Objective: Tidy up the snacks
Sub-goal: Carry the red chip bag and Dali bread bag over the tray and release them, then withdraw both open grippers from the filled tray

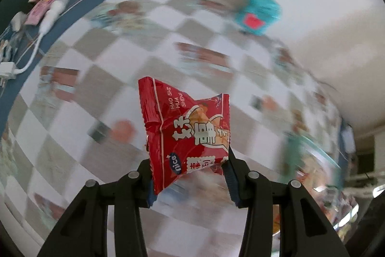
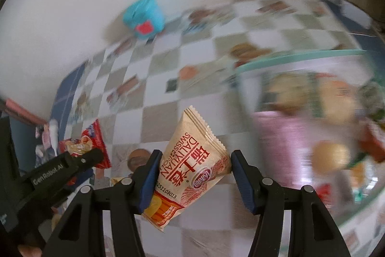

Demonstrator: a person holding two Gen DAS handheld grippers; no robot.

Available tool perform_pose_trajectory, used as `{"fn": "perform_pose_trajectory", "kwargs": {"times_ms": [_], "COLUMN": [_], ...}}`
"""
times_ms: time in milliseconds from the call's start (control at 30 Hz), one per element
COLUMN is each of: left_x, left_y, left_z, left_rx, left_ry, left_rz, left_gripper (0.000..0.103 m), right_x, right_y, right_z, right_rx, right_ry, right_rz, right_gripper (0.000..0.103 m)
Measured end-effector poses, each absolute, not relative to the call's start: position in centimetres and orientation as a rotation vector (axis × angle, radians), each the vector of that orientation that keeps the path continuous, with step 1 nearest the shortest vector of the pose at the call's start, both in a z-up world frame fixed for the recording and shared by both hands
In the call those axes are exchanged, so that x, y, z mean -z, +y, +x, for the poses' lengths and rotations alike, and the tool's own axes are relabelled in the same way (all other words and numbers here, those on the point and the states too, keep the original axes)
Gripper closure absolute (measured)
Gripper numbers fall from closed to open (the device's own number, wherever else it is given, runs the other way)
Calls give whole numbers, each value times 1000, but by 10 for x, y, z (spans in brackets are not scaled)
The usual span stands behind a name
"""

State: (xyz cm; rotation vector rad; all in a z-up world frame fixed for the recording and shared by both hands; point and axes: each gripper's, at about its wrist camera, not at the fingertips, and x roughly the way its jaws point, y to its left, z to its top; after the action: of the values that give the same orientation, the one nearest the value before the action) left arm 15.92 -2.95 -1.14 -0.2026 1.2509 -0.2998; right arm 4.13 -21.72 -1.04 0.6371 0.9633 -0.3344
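Grippers (image 1: 190,178) (image 2: 193,178) (downtilted) — packets (image 1: 186,134) (image 2: 192,165) clamped

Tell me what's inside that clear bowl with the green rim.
The clear bowl holds a heap of wrapped snacks: tan, round-looking ones, a pink pack and red ones. Motion blur hides labels, and whatever lies beneath the top layer is covered.

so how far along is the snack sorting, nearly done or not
Partly done. The clear bowl at the right already holds several packets, though blur hides the count. In hand: the left gripper pinches a red snack packet, and the right gripper a beige Swiss roll packet, both lifted off the checked tablecloth. Left: drop both in; I can't see any others loose.
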Motion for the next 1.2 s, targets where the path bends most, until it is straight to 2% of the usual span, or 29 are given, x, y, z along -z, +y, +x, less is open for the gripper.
{"fn": "perform_pose_trajectory", "kwargs": {"times_ms": [167,400,500,533,567,633,800,867,933,967,1200], "left_x": [-12,-7,-3,-2,0,6,16,17,14,12,10], "left_y": [-91,-173,-197,-200,-202,-200,-161,-146,-127,-120,-91], "left_z": [123,79,67,64,62,62,63,62,59,57,30], "left_rx": [439,581,654,664,667,660,570,531,486,463,361], "left_ry": [1245,1265,1267,1269,1268,1273,1274,1260,1226,1207,1122], "left_rz": [-164,-49,-37,-33,-32,-46,-136,-153,-156,-144,55], "left_gripper": [55,55,43,28,22,22,22,18,16,16,16], "right_x": [1,7,12,13,14,16,20,21,21,20,14], "right_y": [-270,-340,-357,-360,-365,-367,-358,-352,-346,-342,-309], "right_z": [-5,-49,-57,-59,-62,-64,-71,-73,-77,-80,-93], "right_rx": [502,690,695,692,689,689,683,668,659,658,606], "right_ry": [958,954,944,941,936,935,936,933,922,906,886], "right_rz": [641,665,704,721,739,747,738,726,721,717,660], "right_gripper": [41,39,37,36,36,29,26,20,4,0,0]}}
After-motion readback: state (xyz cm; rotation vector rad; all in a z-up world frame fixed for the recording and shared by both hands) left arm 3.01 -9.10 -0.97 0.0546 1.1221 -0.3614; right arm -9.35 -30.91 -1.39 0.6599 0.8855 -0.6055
